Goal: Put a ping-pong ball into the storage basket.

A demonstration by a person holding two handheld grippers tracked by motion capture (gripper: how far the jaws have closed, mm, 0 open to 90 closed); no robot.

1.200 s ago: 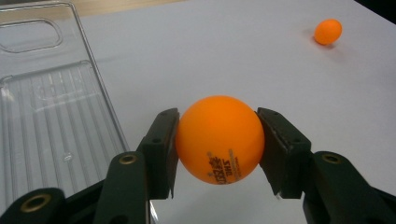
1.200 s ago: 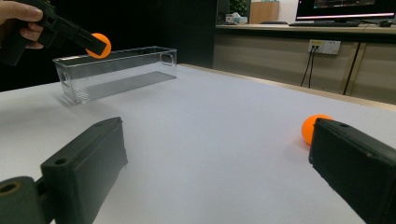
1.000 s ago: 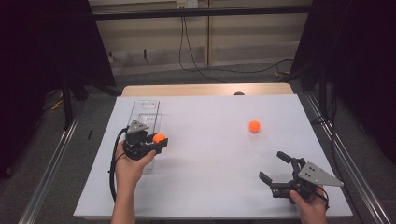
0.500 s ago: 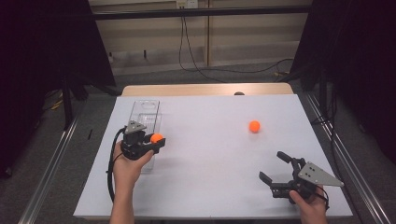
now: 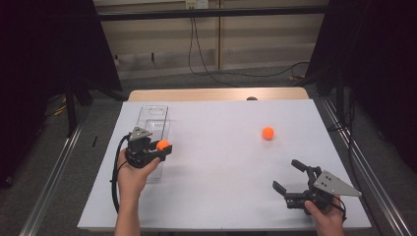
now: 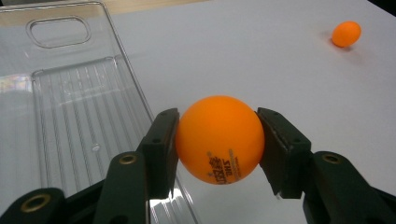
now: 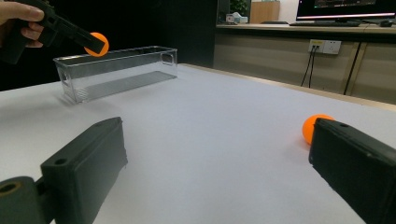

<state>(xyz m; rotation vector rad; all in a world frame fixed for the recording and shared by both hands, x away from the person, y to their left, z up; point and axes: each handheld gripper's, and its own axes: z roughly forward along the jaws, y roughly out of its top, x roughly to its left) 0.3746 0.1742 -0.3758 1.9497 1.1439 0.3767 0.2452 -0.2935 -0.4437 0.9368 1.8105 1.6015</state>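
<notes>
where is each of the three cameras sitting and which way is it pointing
High view: above the person's side, looking forward and down on the table; both forearms and both grippers show.
Left gripper view: on the left gripper, looking along its jaws shut on an orange ball beside the clear tray.
Right gripper view: on the right gripper, low over the table, open jaws.
All three share the tray and the loose ball.

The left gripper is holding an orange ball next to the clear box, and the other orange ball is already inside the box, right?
Not quite. The left gripper does hold an orange ball by the clear box, but the other orange ball is not in the box. The high view shows it lying out on the white table, far from the box.
</notes>
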